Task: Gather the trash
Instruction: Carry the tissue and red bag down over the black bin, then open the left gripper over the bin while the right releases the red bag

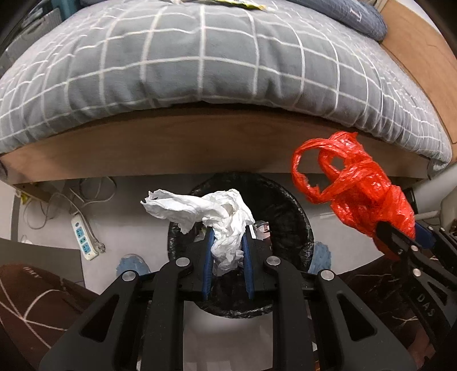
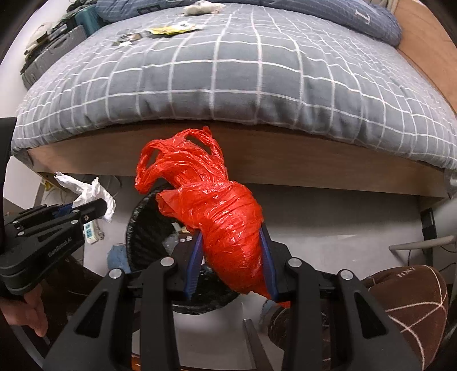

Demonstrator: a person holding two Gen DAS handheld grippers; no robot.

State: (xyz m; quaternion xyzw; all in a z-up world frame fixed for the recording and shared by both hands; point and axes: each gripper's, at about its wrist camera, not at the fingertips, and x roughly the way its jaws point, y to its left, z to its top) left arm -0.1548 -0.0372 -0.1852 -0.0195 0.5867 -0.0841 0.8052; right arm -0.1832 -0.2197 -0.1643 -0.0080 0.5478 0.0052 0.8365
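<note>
Trash is in both pairs of tongs, each piece held over or near the black-lined bin (image 1: 297, 217) that stands on the floor just in front of the bed frame. The left gripper (image 1: 227, 251) has its blue fingers closed in on a crumpled white tissue (image 1: 217, 217), which sticks up and out from between them directly above the bin's mouth. The right gripper (image 2: 232, 256) is clamped on a knotted red plastic bag (image 2: 217, 211); it hangs over the bin's right rim, the loose handles pointing toward the bed.

Inside the bin some scraps already show, though what they are is too small to tell. Neither held piece has been let go, so this drop looks to be the step in hand.

Beyond the bin, on the grey checked quilt (image 2: 242, 71), more litter waits: a yellow wrapper (image 2: 171, 29), a small dark wrapper (image 2: 128, 39) and a white wad (image 2: 202, 7) farther back. By my reading the job is partly done, with at least those three left to fetch.
</note>
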